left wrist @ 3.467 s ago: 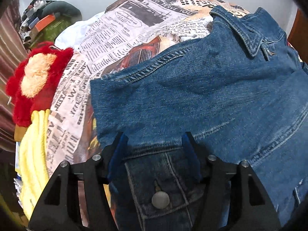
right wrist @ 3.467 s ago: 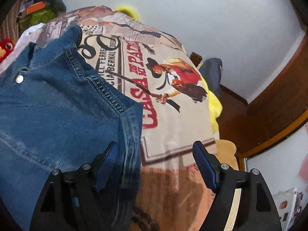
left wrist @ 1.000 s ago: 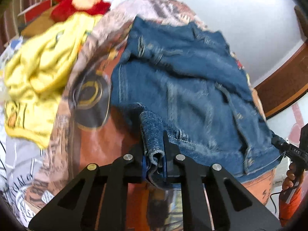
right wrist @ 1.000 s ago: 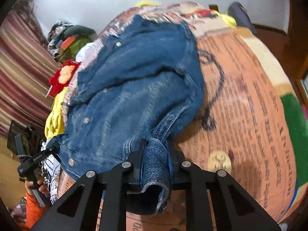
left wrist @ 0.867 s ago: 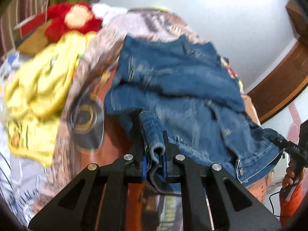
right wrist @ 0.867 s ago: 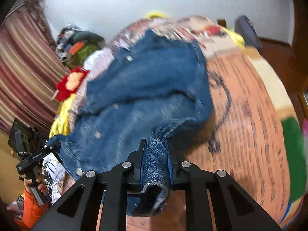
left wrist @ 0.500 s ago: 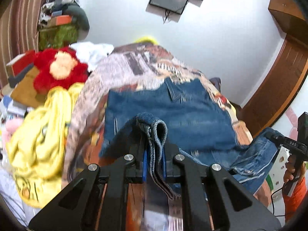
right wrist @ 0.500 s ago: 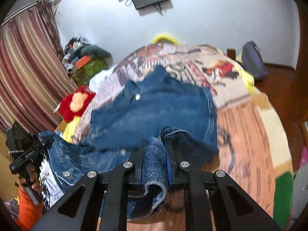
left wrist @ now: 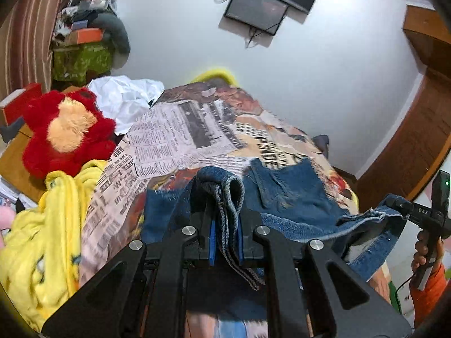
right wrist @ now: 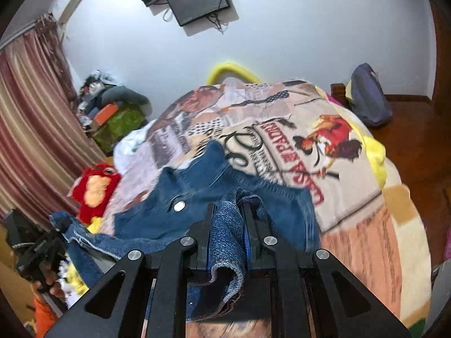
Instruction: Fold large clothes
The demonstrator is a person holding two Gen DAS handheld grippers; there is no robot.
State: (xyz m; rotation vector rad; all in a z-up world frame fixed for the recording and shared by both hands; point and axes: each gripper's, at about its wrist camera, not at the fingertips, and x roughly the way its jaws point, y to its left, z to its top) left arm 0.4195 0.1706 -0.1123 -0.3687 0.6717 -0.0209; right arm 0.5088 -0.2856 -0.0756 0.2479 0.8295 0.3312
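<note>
Ideally, with each hand-held gripper, left (left wrist: 225, 235) and right (right wrist: 227, 238), clamped on the denim jacket (left wrist: 293, 197) hem, carry both corners level toward the collar ahead.

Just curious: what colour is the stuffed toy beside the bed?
Red with a pale orange patch; the stuffed toy shows best in the left wrist view.

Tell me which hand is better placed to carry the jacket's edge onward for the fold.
Neither clearly. The left tongs and the right tongs are each shut on a corner of the denim jacket, lifted above the bedspread. Both probably must move together.
</note>
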